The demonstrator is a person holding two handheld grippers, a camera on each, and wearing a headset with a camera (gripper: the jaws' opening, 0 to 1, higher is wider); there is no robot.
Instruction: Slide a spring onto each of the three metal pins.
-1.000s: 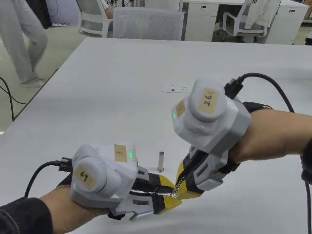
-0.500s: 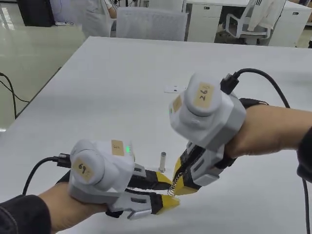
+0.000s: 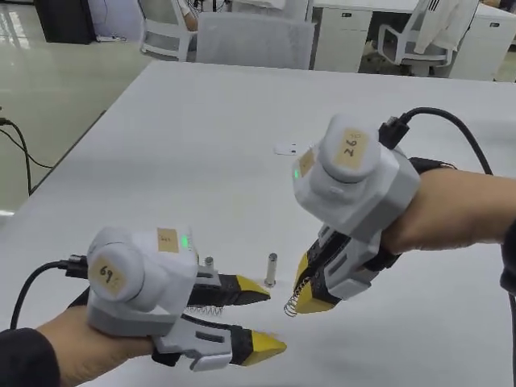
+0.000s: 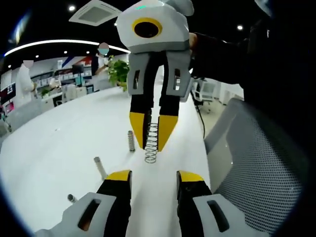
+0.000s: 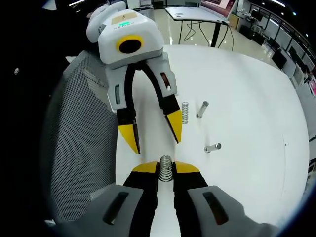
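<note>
While the right claw [image 3: 302, 292] is pinching a spring [image 3: 292, 302] at lower centre and the left claw [image 3: 272, 320] is gaping empty, that spring is probably needing squaring over the upright pin [image 3: 272, 268] beside it.

My right claw [image 5: 166, 168] and left claw [image 4: 154, 177] have smooth white plastic shells with a slight sheen, black arms and matt yellow tips. The spring [image 4: 152, 143] is thin bright metal wire, glinting. The pins [image 3: 272, 268] are plain metal, satin grey rather than polished. The table [image 3: 201, 145] is white, smooth and matt. Paper labels [image 3: 349, 149] stick on both shells. The chair [image 5: 79, 123] is grey woven mesh, rough-looking
</note>
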